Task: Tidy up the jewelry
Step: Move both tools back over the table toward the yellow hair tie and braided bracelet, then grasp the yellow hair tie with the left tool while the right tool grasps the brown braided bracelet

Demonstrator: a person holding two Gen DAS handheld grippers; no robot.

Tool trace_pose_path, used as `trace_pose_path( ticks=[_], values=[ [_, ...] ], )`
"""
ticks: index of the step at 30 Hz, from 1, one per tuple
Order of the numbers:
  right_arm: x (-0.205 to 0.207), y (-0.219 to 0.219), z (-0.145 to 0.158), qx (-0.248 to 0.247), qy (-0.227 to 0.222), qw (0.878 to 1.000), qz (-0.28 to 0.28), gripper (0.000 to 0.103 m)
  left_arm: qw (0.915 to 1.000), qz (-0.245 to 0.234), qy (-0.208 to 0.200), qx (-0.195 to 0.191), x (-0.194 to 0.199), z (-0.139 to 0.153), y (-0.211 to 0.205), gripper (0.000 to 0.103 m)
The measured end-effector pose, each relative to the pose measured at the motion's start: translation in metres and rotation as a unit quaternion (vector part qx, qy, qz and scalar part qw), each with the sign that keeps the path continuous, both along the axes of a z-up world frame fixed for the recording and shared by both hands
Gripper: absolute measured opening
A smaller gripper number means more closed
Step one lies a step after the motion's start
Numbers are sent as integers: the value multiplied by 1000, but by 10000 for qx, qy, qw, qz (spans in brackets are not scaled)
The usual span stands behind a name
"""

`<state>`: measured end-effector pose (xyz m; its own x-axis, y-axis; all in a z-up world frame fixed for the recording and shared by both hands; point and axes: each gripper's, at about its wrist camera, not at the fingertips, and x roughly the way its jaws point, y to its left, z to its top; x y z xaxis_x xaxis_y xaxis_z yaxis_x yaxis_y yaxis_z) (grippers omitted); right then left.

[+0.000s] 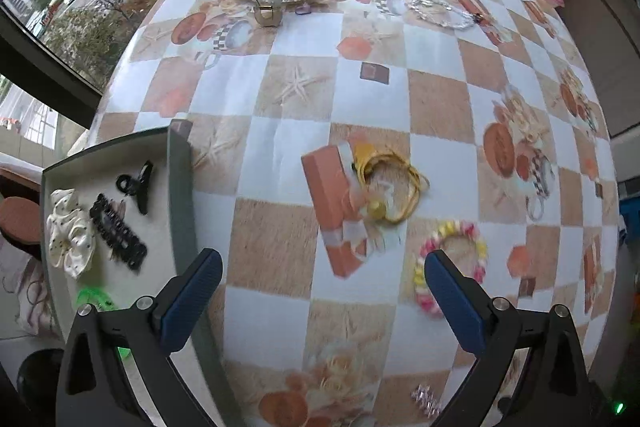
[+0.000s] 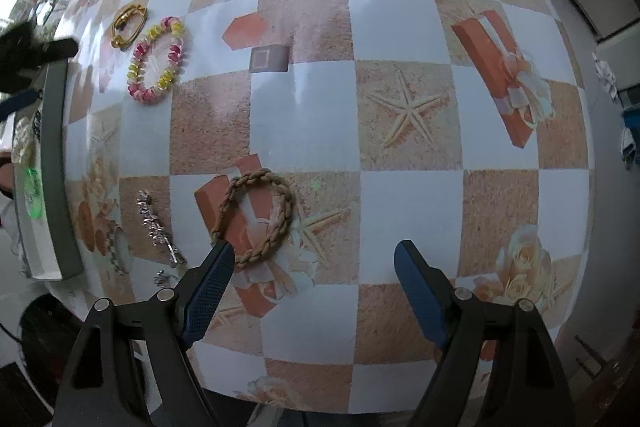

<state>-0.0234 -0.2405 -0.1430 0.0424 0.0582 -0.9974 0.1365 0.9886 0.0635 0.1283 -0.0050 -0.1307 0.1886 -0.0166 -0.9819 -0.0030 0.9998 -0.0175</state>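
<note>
While the left tool point(image 1: 323, 269) gaped over a tray point(image 1: 182, 187) of clips, only the right view showed the right tool point(image 2: 314, 259), gaping, empty, at a braided band point(image 2: 256, 215).

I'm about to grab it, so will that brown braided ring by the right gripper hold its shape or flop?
The braided ring looks like soft plaited cord, so it probably sags when lifted. It lies flat, so it is unlikely to roll. It is probably light.
</note>
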Motion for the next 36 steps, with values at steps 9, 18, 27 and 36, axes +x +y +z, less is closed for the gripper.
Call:
trace_pose_path(
  ticks=[9, 18, 27, 36],
  values=[
    [4, 4, -15, -199, 27, 9994, 266, 84, 9999, 31, 95, 89, 27, -28, -9, 94],
    [12, 28, -23, -554, -157, 9967, 565, 78, 9996, -174, 176, 159, 40, -44, -22, 66],
    [16, 61, -15, -606, -339, 9926, 1001, 43, 9988, -466, 121, 12, 40, -41, -48, 27],
    [24, 38, -4, 18, -463, 9982, 368, 6, 9980, -553, -32, -294, 29, -23, -45, 6]
  ],
)
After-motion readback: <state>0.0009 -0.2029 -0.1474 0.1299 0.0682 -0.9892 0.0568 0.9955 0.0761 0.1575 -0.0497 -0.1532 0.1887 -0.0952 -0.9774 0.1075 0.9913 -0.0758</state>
